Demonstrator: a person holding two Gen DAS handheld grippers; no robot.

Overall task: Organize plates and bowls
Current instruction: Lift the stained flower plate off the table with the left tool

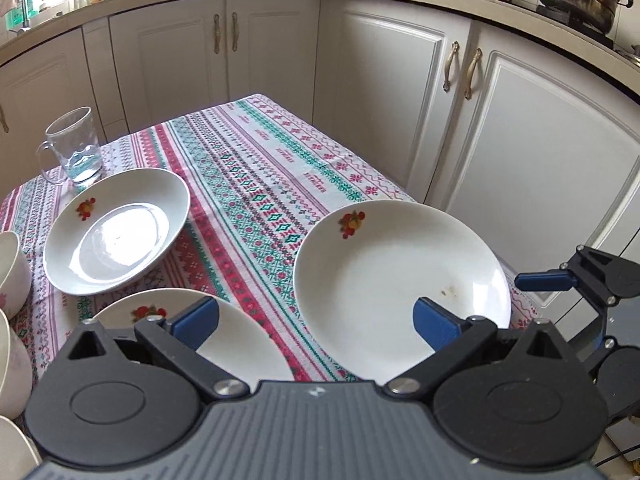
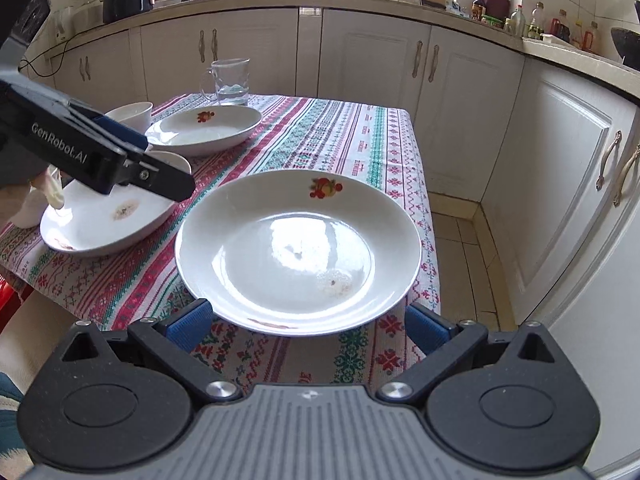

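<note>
A: Left to right, landmark is the glass mug (image 1: 74,146). Bowls (image 1: 12,272) first: white, stacked-looking, at the left table edge, nearer the camera than the mug. Cut off by the frame, so I can't count them.

B: Plates?

A: Three white glazed ones with a fruit print. Far plate (image 1: 116,230) sits just beside the mug, on its near side. Near-left plate (image 1: 224,344) is closer still, partly under the left gripper (image 1: 316,320). Right plate (image 2: 298,250) is well apart from the mug, at the right corner of the tablecloth (image 1: 256,184), its rim seeming to hang a bit over the edge.

B: Handling?

A: Judging it: ceramic, stiff, fairly heavy, slick glaze, chips if knocked. Take the rim, one finger above, one below. The overhanging near edge of the right plate looks the easiest place.

B: Jaws?

A: Left gripper spread wide, nothing between its fingers, hovering over the gap between near-left and right plate. Right gripper (image 2: 310,326) also spread wide, empty, fingers either side of the right plate's near rim, not touching as far as I can tell.

B: Hidden stuff?

A: Near-left plate's front half is covered by the gripper body. In the right view the left gripper blocks part of it and the bowls. Smudges on two plates, can't say what. Mug contents look like water, unsure.
</note>
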